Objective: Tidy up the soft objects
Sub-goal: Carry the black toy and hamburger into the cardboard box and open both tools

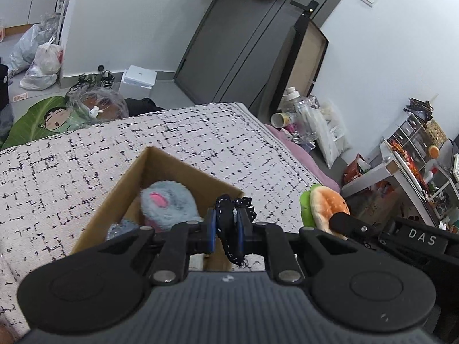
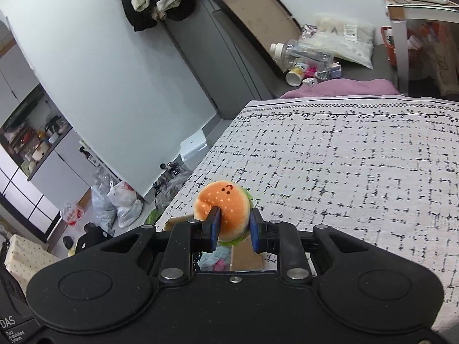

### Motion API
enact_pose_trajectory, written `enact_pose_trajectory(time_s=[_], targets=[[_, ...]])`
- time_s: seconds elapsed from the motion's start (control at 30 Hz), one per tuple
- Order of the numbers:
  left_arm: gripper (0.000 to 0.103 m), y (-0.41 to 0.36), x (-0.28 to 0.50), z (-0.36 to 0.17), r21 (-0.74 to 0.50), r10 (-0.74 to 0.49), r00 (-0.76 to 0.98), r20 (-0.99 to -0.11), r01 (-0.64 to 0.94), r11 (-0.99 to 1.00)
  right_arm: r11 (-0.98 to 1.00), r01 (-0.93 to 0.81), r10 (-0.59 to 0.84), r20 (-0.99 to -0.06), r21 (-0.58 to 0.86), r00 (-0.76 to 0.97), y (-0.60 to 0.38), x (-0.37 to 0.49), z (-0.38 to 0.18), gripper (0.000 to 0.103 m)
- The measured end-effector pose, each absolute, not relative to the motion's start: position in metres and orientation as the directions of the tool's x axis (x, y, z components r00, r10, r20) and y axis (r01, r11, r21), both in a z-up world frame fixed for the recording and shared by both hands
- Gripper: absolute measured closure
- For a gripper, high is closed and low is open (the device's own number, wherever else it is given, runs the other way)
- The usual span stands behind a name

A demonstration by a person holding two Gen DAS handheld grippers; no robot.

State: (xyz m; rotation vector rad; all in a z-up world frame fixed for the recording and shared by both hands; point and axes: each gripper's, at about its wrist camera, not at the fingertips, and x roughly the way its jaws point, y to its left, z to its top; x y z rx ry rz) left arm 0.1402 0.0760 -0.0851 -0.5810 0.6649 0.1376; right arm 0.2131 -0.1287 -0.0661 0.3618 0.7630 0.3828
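My left gripper (image 1: 226,226) is shut on a black scrunchie with white dots (image 1: 229,229), held above the near right corner of an open cardboard box (image 1: 129,177) on the bed. Inside the box lies a grey plush with a pink ear (image 1: 169,203). My right gripper (image 2: 233,230) is shut on a burger plush (image 2: 221,206) with an orange bun and green lettuce; that burger plush (image 1: 324,206) also shows at the right of the left wrist view, just right of the box. Below the right gripper, part of the box (image 2: 246,258) and the grey plush (image 2: 212,261) show.
The bed cover (image 1: 200,137) is white with a black grid pattern. A pink blanket (image 2: 338,89) lies at its far end. Floor clutter includes plastic bags (image 1: 43,60), a clear bottle (image 2: 301,54), a white box (image 1: 140,78) and a desk (image 1: 401,172) at the right.
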Motion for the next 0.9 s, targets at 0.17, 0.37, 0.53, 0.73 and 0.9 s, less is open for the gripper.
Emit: enact_pose_trajectory(time_s=[0.17, 0.37, 0.53, 0.73, 0.9], targets=[[0.089, 0.093, 0.14, -0.098, -0.482, -0.056, 0.771, -0.634, -0.338, 0.808, 0.873, -0.204, 0.459, -0.608, 0.442, 0.648, -0.112, 0.215, -0.073, 0.081], [0.089, 0.108, 0.141, -0.113, -0.498, -0.066, 0.746, -0.663, -0.373, 0.783, 0.875, -0.209, 0.461, -0.62, 0.436, 0.635, -0.092, 0.221, -0.08, 0.081], [0.089, 0.111, 0.144, -0.123, -0.488, -0.06, 0.726, -0.686, -0.397, 0.778, 0.877, -0.213, 0.461, -0.628, 0.431, 0.627, -0.08, 0.227, -0.084, 0.081], [0.085, 0.12, 0.147, -0.129, -0.497, -0.067, 0.705, -0.706, -0.426, 0.756, 0.881, -0.207, 0.454, -0.64, 0.425, 0.62, -0.072, 0.233, -0.09, 0.074], [0.076, 0.123, 0.147, -0.128, -0.484, -0.055, 0.696, -0.716, -0.438, 0.758, 0.887, -0.189, 0.439, -0.644, 0.421, 0.627, -0.072, 0.231, -0.09, 0.055]])
